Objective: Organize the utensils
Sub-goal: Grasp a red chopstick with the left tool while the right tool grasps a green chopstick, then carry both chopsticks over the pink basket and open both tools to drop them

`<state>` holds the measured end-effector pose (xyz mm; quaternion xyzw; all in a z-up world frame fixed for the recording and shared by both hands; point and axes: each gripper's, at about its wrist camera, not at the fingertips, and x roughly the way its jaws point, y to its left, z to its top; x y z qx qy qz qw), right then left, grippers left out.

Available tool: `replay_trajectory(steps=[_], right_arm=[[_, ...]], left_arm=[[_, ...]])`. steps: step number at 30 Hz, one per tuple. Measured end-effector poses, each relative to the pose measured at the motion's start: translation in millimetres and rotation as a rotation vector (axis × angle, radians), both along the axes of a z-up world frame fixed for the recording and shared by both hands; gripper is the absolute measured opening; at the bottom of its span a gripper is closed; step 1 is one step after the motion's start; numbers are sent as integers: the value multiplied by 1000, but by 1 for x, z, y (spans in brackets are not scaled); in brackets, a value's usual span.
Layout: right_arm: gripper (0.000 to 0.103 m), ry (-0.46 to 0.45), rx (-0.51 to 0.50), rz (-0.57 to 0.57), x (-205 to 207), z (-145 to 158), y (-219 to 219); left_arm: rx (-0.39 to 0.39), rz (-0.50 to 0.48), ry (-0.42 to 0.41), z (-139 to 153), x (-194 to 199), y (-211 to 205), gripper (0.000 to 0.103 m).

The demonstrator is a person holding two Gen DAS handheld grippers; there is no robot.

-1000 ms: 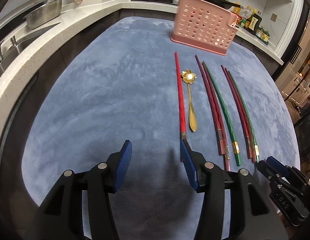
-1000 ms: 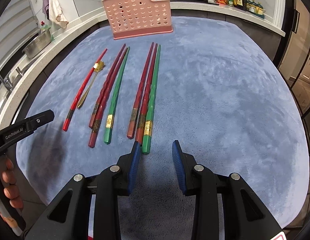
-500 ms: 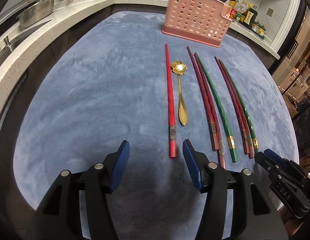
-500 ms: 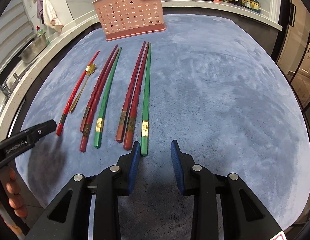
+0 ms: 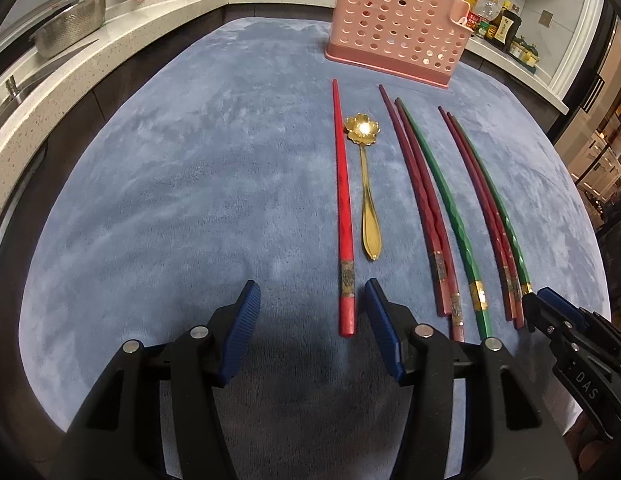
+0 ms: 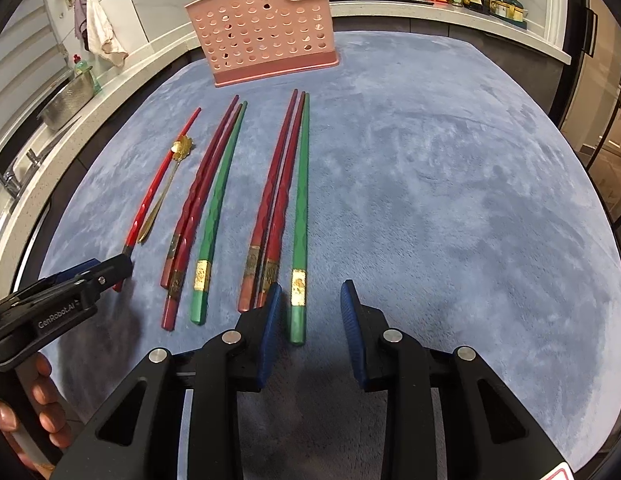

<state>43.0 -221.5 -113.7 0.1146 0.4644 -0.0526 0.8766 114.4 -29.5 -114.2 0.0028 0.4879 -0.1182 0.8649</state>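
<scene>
Chopsticks and a spoon laid in a row on a blue-covered desk [image 5: 170, 200], below a pink utensil holder [image 5: 398, 28].

In the left wrist view, the left gripper [image 5: 312, 320] is seen with jaws released around the near end of the red chopstick [image 5: 342, 200]; the gold spoon [image 5: 366, 200] lies just beside it, and "DAS" is read at lower right. In the right wrist view, the right gripper [image 6: 308, 316] has jaws that have just been closing, apart, around the green chopstick [image 6: 300, 216]; "GenRobot.AI" and a hand [image 6: 26, 412] are shown at lower left.
</scene>
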Motion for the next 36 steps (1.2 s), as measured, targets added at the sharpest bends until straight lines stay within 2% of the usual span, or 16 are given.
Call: replay_trajectory(steps=[3, 8, 10, 18, 25, 30, 36], right_arm=[[21, -1, 3, 9, 3, 0, 2], [9, -1, 11, 18, 6, -2, 4], [8, -2, 12, 22, 6, -2, 4], [8, -23, 13, 14, -1, 8, 2], [7, -74, 12, -3, -14, 34, -4], [7, -118, 11, -15, -22, 60, -9], [7, -192, 7, -37, -21, 109, -20]], left_arm=[[14, 3, -11, 0, 1, 0, 41], [3, 0, -7, 1, 3, 5, 16], [-3, -1, -5, 1, 4, 6, 11], [5, 9, -12, 6, -2, 9, 7], [-1, 32, -36, 27, -9, 20, 7], [-23, 57, -73, 56, -11, 31, 7], [-57, 82, -151, 109, -8, 45, 7]])
